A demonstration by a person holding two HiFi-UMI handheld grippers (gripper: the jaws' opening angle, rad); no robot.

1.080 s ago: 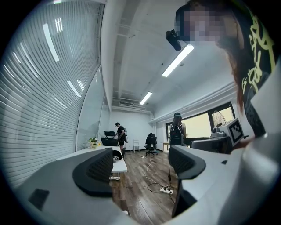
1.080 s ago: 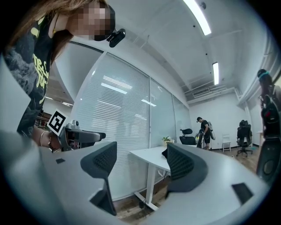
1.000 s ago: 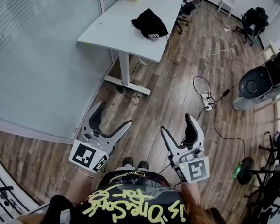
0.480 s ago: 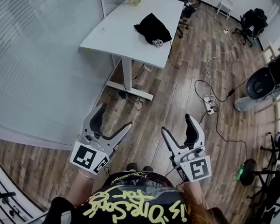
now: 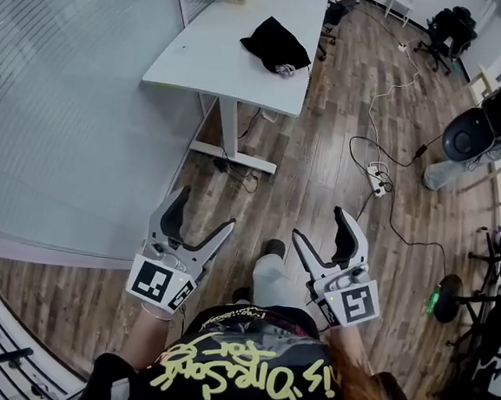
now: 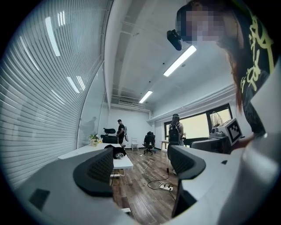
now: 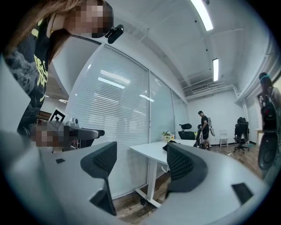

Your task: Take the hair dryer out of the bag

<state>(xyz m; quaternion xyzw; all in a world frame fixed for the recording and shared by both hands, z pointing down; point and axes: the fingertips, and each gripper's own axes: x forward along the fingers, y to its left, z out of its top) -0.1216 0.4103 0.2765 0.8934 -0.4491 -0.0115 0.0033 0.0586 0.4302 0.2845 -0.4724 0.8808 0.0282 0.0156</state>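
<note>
1. Dryer not yet within reach: the left gripper (image 5: 204, 210) and the right gripper (image 5: 320, 225) are held at waist height in front of the person. Both have their jaws spread wide with nothing between them.
2. Below and ahead of them is wooden floor (image 5: 325, 140). A power strip (image 5: 376, 175) and its cable lie off to the right.
3. Further on stands the white desk (image 5: 212, 56), well apart from both grippers.
4. On the desk's far half lies the black bag (image 5: 271, 40), slumped. A small silvery part (image 5: 285, 68) shows at its near edge. It may be the dryer, but it is too small to tell.
5. The step in hand looks like the approach to the desk. The next move calls for closing that gap. Then one gripper should hold the bag's mouth open while the other reaches in for the dryer.
</note>
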